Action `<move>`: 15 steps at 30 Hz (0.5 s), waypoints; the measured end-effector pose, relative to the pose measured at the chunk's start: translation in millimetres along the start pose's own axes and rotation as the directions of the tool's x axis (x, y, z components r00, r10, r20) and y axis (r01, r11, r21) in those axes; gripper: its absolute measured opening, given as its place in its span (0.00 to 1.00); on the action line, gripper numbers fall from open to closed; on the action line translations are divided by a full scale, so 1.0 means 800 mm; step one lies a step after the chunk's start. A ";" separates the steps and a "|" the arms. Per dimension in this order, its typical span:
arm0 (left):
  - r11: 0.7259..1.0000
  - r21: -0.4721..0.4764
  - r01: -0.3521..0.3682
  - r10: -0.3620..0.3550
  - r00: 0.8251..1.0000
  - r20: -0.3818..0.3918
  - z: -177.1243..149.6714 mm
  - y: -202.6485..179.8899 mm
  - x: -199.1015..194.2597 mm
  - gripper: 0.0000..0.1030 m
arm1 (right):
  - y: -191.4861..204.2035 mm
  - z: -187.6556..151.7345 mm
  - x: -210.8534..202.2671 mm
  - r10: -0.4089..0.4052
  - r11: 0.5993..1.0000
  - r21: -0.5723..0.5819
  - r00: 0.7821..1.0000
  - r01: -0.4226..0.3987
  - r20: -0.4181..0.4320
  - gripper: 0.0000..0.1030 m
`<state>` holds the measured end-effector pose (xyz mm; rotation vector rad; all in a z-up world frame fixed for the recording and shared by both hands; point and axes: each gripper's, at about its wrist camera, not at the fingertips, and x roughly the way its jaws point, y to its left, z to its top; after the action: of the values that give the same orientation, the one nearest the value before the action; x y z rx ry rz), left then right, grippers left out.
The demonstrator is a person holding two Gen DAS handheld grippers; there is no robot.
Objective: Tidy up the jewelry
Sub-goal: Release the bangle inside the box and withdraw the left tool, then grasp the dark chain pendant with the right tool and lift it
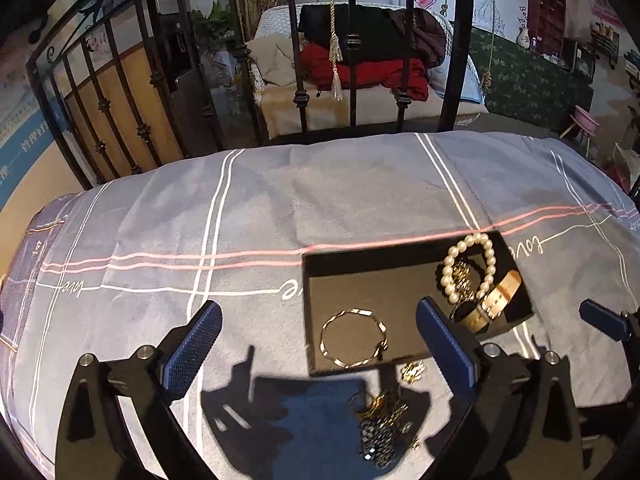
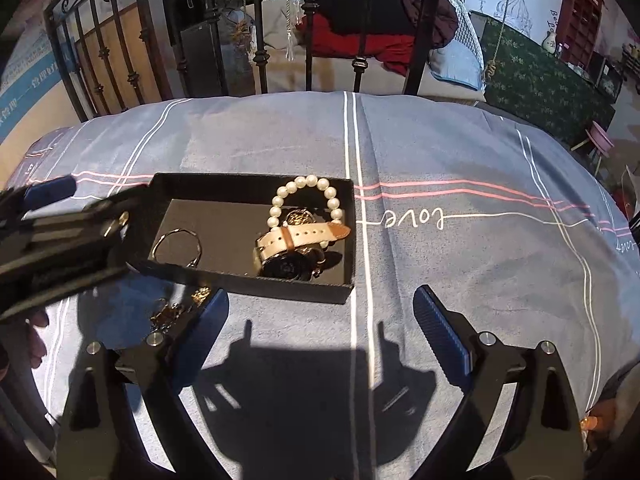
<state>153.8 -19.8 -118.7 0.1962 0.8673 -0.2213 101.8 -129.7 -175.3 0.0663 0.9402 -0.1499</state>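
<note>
— Room around the black tray (image 1: 316, 276)?
— Bare bedspread (image 1: 248, 208) beyond and left of it.
— Grippers?
— Left gripper (image 1: 320, 344) angled down over the tray's near edge, jaws wide, empty; right gripper (image 2: 320, 328) likewise, beside it.
— Count?
— One gold bangle (image 1: 354, 338), one pearl bracelet (image 1: 468, 268), one watch (image 1: 488, 300) inside; chain pile (image 1: 380, 420) outside.

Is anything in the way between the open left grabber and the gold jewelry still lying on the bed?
Nothing visible is. The left gripper is open and empty, and the pile of gold jewelry lies uncovered on the bedsheet, just outside the near wall of the black tray. To go in, the pile must only clear that low wall.
</note>
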 end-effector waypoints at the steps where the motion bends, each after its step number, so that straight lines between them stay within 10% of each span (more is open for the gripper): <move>1: 1.000 0.004 -0.011 0.011 1.000 -0.008 -0.010 0.007 -0.002 0.94 | 0.003 -0.004 0.000 0.008 1.000 0.003 1.000 -0.008 -0.002 0.89; 12: 0.986 -0.093 -0.138 0.123 0.981 -0.152 -0.103 0.108 0.006 0.94 | 0.117 -0.043 0.037 0.132 0.981 -0.131 0.989 -0.140 -0.067 0.87; 15: 0.987 -0.089 -0.134 0.119 0.980 -0.156 -0.104 0.118 0.010 0.94 | 0.130 -0.050 0.053 0.144 0.980 -0.119 0.982 -0.158 -0.118 0.55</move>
<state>123.6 91.1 -169.6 0.1768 1.0094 -0.0441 110.3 -26.6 -233.9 0.0277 1.0480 0.0555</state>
